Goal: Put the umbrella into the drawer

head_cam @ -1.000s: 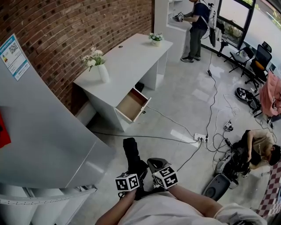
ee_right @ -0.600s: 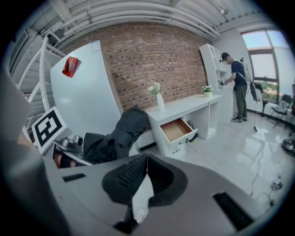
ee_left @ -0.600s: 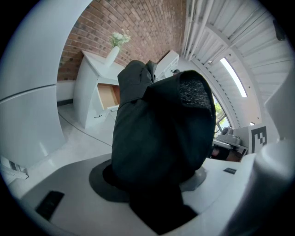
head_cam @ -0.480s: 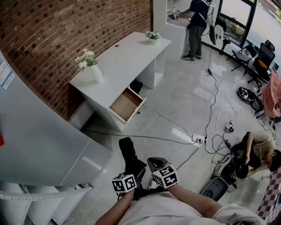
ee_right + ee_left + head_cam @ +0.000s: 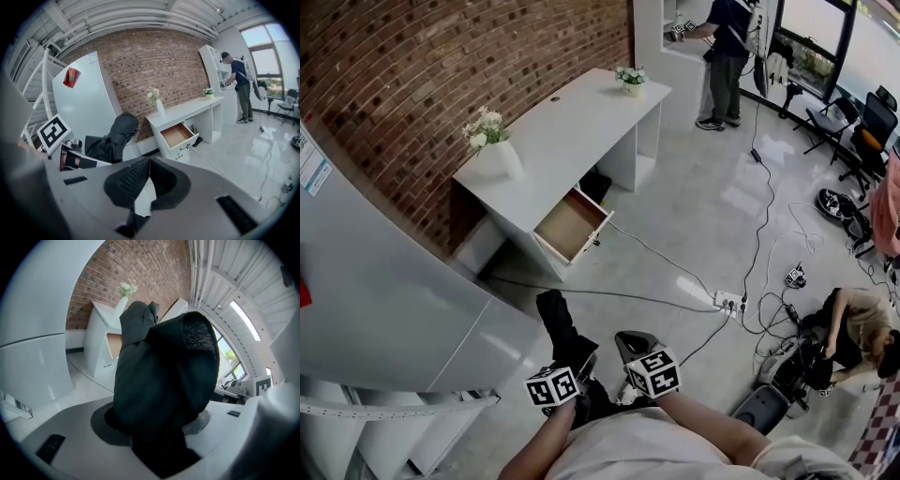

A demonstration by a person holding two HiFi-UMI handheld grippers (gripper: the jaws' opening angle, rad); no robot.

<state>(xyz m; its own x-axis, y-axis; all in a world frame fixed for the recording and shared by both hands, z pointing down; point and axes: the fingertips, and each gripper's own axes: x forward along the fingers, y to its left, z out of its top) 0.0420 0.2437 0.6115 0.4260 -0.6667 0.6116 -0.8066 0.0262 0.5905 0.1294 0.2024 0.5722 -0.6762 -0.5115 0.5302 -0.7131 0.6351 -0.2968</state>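
A folded black umbrella [image 5: 555, 323] sticks forward out of my left gripper [image 5: 578, 366], which is shut on its lower end. In the left gripper view the umbrella [image 5: 159, 376] fills the middle and hides the jaw pads. My right gripper [image 5: 630, 343] is beside it on the right, shut and empty; its dark pads [image 5: 133, 178] meet at the tip. Ahead stands the white desk [image 5: 572, 122] with its drawer [image 5: 572, 223] pulled open, wooden inside and empty. The drawer [image 5: 176, 135] also shows in the right gripper view, well away from both grippers.
A large white cabinet [image 5: 384, 281] stands close on the left. A vase of flowers [image 5: 497, 145] and a small flower pot [image 5: 630, 80] sit on the desk. Cables and a power strip [image 5: 729, 301] lie on the floor. One person [image 5: 727, 47] stands far back; another [image 5: 853, 328] crouches at right.
The left gripper with the umbrella has shifted a little to the left in the head view. The right gripper has stayed beside it. Neither grip has changed.
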